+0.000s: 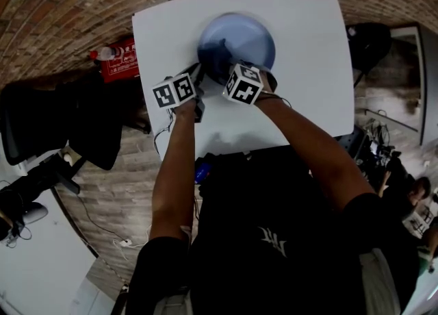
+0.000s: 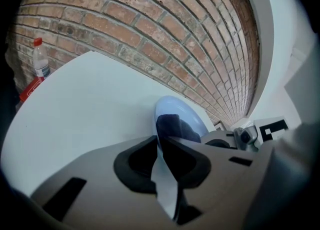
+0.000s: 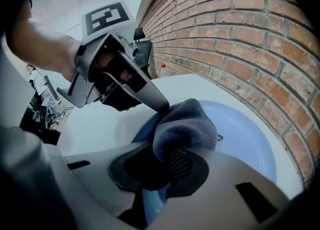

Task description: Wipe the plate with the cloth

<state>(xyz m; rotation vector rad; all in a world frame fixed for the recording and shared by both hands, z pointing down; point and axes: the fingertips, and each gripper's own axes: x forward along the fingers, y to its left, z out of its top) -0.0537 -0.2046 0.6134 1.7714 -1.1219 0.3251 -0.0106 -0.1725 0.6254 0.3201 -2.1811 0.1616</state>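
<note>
A round blue plate (image 1: pixel 246 36) lies on the white table (image 1: pixel 308 67). A dark grey-blue cloth (image 1: pixel 217 57) rests on the plate's near left part. My left gripper (image 1: pixel 200 77) is at the plate's left edge. In the left gripper view the gripper (image 2: pixel 161 161) is shut on the plate's rim (image 2: pixel 167 184), with the cloth (image 2: pixel 172 126) just beyond. My right gripper (image 3: pixel 162 166) is shut on the bunched cloth (image 3: pixel 185 126), pressed onto the plate (image 3: pixel 245 134). The left gripper (image 3: pixel 120 79) shows there too, its tip at the rim.
A red box with a plastic bottle (image 1: pixel 113 57) stands off the table's left side; the bottle (image 2: pixel 40 59) also shows in the left gripper view. A black chair (image 1: pixel 61 125) is at the left. Brick surface (image 2: pixel 165 39) surrounds the table. People (image 1: pixel 414 200) are at the far right.
</note>
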